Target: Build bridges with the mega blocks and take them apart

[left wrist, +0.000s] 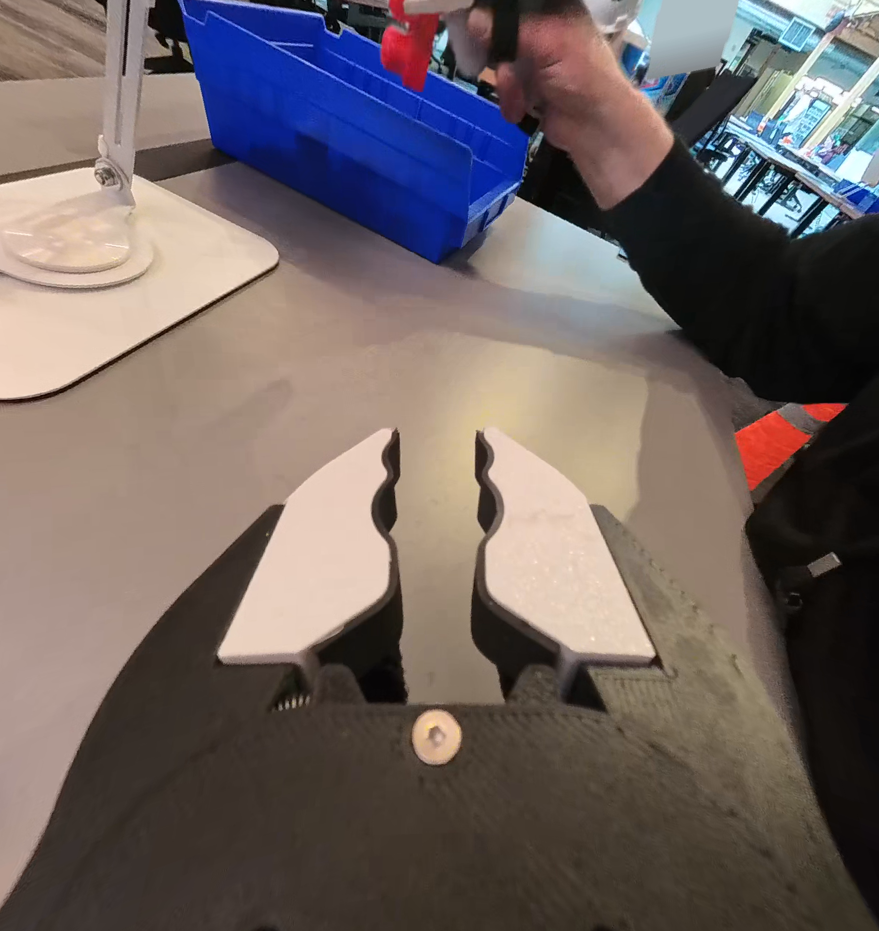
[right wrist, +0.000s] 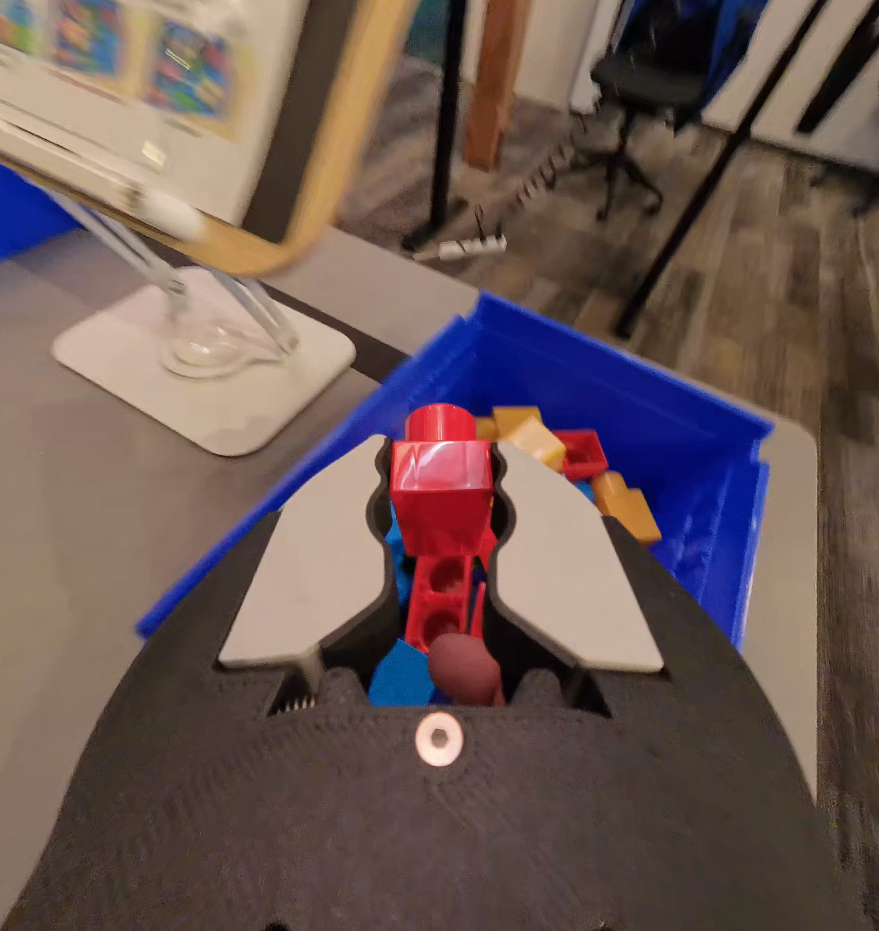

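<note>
1. Left gripper (left wrist: pixel 436 438): jaws narrowly parted, nothing between them, hovering over bare grey table (left wrist: pixel 225 478), near side. It should wait clear of the build spot.
2. Right gripper (right wrist: pixel 445 453): pads pressed on a red Mega block (right wrist: pixel 440 483), lifted above the blue bin (right wrist: pixel 628 383) at far right.
3. Judgement: carry the block clear of the bin wall, stud upward, grip kept firm, and set it down squarely.
</note>
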The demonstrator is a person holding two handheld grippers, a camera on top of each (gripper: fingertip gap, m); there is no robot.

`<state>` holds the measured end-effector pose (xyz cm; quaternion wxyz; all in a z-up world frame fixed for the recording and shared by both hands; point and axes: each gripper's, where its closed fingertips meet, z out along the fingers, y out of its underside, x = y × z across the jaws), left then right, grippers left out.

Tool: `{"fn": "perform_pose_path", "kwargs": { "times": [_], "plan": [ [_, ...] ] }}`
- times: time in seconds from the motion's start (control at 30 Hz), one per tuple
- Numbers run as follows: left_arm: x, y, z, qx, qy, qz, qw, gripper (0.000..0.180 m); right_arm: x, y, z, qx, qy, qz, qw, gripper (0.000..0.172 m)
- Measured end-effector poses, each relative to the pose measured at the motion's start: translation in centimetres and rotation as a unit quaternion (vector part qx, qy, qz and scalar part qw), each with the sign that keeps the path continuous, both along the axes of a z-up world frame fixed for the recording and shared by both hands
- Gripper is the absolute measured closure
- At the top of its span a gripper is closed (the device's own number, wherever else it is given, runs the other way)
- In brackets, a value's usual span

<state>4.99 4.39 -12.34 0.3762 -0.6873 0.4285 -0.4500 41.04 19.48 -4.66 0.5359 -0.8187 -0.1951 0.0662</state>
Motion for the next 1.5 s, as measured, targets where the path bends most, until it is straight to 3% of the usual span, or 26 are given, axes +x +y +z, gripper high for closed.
{"fn": "perform_pose_path", "kwargs": {
  "times": [0.03, 0.1, 0.2, 0.37, 0.53, 0.67, 0.73, 0.93, 1.1, 1.27, 1.5],
  "plan": [
    [0.0, 0.0, 0.0, 0.0, 0.0, 0.0, 1.0, 0.153, 1.0, 0.6, -1.4, -0.028, -0.004, -0.018, 0.999, 0.135],
    [-0.1, 0.1, 0.0, 0.0, 0.002, 0.003, 1.0, 0.152, 2.1, 1.6, -3.7, -0.07, -0.019, -0.042, 0.996, 0.109],
    [-0.5, 0.4, 0.2, 0.012, 0.008, 0.01, 1.0, 0.152, 2.3, 2.0, -4.5, -0.071, -0.045, -0.056, 0.995, 0.092],
    [-3.1, 2.1, 1.5, 0.062, 0.038, 0.044, 0.996, 0.15, -0.3, 0.6, -1.2, 0.01, -0.064, -0.029, 0.997, 0.105],
    [-8.0, 5.9, 6.3, 0.136, 0.061, 0.101, 0.984, 0.15, -5.1, -2.8, 1.1, 0.072, -0.069, 0.04, 0.994, 0.118],
    [-12.3, 11.2, 8.6, 0.25, 0.191, 0.136, 0.94, 0.141, -9.6, -6.0, 0.9, 0.091, -0.058, 0.101, 0.989, 0.125],
    [-13.9, 14.6, 8.8, 0.27, 0.236, 0.136, 0.923, 0.133, -11.4, -7.2, 0.4, 0.093, -0.057, 0.122, 0.987, 0.127],
    [-17.6, 25.3, 5.9, 0.286, 0.352, 0.092, 0.887, 0.127, -16.1, -9.7, -0.6, 0.099, -0.005, 0.178, 0.979, 0.135],
    [-19.1, 31.5, 2.5, 0.265, 0.424, 0.04, 0.865, 0.116, -19.1, -10.6, -1.8, 0.094, 0.001, 0.212, 0.973, 0.136],
    [-19.9, 34.1, -1.7, 0.235, 0.493, -0.021, 0.837, 0.117, -20.5, -10.8, -2.7, 0.084, 0.009, 0.232, 0.969, 0.138],
    [-20.0, 36.3, -5.3, 0.204, 0.554, -0.063, 0.805, 0.12, -21.2, -10.8, -4.0, 0.067, 0.012, 0.247, 0.967, 0.138]
  ]
}}
